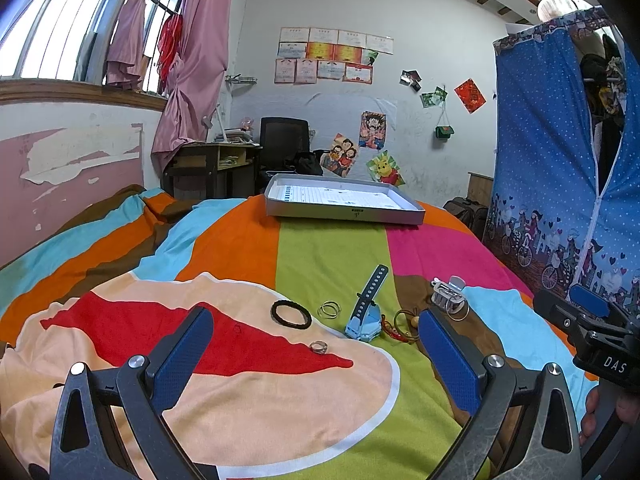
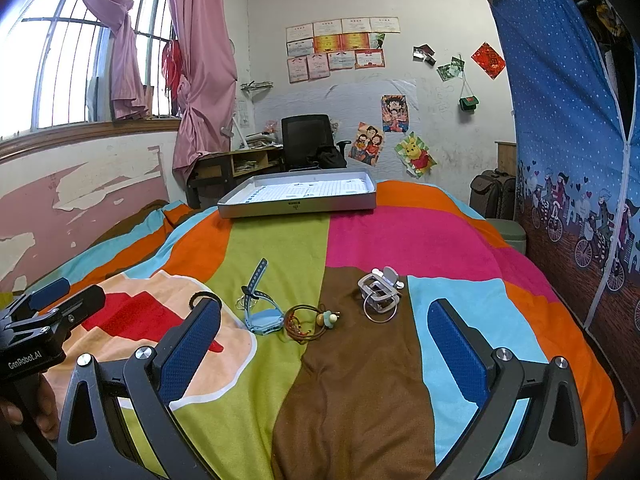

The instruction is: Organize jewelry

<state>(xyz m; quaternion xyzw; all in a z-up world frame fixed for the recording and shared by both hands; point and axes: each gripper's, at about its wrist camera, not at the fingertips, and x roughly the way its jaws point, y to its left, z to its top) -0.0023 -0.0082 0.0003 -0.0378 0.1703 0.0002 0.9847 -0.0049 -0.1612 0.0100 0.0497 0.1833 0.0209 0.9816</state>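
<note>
Both my jaws stand wide open, empty. Ahead of my left gripper (image 1: 316, 354), between its jaws, lies a ring (image 1: 318, 346); the watch (image 1: 366, 312) lies beyond. Far ahead sits the tray (image 1: 344, 200). Risk: the soft bed (image 1: 320, 256) yields, so closing jaws may bury the ring or snag cloth.

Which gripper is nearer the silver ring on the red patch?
Left. The silver ring lies just ahead between the left gripper jaws; the right gripper sits farther to its right.
</note>
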